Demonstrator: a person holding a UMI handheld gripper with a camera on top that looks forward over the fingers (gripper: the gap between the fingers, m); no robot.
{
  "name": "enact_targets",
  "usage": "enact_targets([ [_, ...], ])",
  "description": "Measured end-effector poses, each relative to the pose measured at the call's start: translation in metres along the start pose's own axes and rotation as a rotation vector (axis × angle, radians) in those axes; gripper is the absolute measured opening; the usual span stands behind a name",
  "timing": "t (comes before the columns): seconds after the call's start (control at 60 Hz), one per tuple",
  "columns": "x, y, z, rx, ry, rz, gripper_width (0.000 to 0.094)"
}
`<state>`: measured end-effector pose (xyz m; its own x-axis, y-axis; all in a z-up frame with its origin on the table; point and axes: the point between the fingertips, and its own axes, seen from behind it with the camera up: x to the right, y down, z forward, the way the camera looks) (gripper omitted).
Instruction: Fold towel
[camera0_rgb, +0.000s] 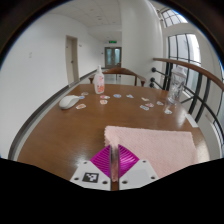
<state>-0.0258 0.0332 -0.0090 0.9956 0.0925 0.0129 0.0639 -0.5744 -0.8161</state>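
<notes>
Pinching pink towel (152, 146) near edge, jaws closed; table (60, 135) beyond.

Bright room, wooden desk (60, 130)
White walls (35, 60), a far door (113, 55), tall windows (185, 50) at right behind a railing (190, 72).

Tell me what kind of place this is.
Probably an upper-floor landing or corridor in an office or school building: a curved railing beside tall windows, a door down the hall. The gripper is shut on the pink towel on a wooden table.
</notes>
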Motion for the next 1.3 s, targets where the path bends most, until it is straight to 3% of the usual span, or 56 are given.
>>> enact_targets([
  [0.017,0.002,0.0,0.0,-0.001,0.006,0.008,0.0055],
  [0.033,0.004,0.0,0.0,0.001,0.01,0.015,0.0032],
  [0.133,0.005,0.0,0.001,-0.003,0.007,0.003,0.0005],
  [0.25,0.009,-0.007,-0.002,0.01,0.018,0.015,0.0002],
  [0.4,0.045,-0.058,-0.04,0.162,0.07,0.025,0.0002],
  [0.55,0.145,-0.078,-0.077,0.223,0.232,0.057,0.0001],
  [0.7,0.242,-0.033,-0.074,0.125,0.404,0.073,0.0008],
  [0.85,0.258,0.007,-0.049,0.018,0.379,0.083,0.0032],
  [0.917,0.261,0.015,-0.045,0.013,0.369,0.107,0.023],
  [1.05,0.265,0.018,-0.058,0.022,0.387,0.127,0.085],
  [1.3,0.236,-0.002,-0.13,0.149,0.346,0.13,0.0853],
])
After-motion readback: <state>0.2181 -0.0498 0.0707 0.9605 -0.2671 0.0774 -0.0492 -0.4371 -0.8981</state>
